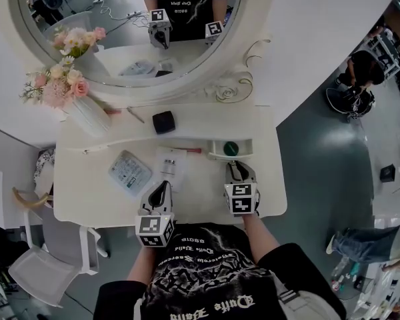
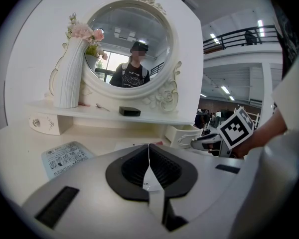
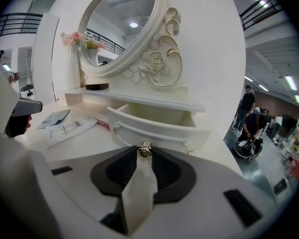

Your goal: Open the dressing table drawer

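- Drawer (image 3: 157,126) stands part-open under the right end of the shelf (image 3: 139,99), its knob (image 3: 145,149) pinched in the right gripper (image 3: 145,154).
- Pull straight back and level, so it won't jam.
- Left gripper (image 2: 149,152) hangs clenched, empty.

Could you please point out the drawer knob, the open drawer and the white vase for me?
drawer knob (image 3: 145,149), right gripper view, on the knob's round head.
open drawer (image 3: 156,130), right gripper view, on its front panel.
white vase (image 2: 70,76), left gripper view, on the middle of its ribbed body.
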Demonstrator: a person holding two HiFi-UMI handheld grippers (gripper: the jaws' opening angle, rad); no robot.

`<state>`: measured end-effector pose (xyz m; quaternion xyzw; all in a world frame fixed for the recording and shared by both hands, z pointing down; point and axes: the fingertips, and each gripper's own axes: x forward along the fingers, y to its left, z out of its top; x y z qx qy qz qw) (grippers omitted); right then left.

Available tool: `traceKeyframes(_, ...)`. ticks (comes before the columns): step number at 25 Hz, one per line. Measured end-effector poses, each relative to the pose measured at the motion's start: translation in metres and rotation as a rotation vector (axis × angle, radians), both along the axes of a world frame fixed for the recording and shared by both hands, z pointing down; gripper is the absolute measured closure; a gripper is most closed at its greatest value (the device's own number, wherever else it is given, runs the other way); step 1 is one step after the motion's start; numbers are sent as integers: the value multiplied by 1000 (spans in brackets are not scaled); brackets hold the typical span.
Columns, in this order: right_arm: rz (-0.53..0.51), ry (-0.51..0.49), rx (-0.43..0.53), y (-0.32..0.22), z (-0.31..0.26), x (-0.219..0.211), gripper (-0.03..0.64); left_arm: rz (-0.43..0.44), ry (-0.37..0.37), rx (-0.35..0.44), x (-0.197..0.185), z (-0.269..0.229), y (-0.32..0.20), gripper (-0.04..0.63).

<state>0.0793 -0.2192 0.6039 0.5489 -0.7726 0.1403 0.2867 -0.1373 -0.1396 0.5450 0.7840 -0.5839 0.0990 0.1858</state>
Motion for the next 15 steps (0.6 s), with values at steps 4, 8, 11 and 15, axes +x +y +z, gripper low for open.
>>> traceKeyframes(4,-7,3,2,1,2,0,515,0,-4,1,-1,-1,0,578)
traceKeyframes(8,-8,5,4,4,0,1,515,-30,4,5,-5,-1,1,578)
traceKeyframes(11,-7,2,7,4,-1,1,515,-27,8,2,-5,-1,0,578)
traceKeyframes(15,-9,7,12,4,0,2,515,-12,1,2,-1,-1,1,578)
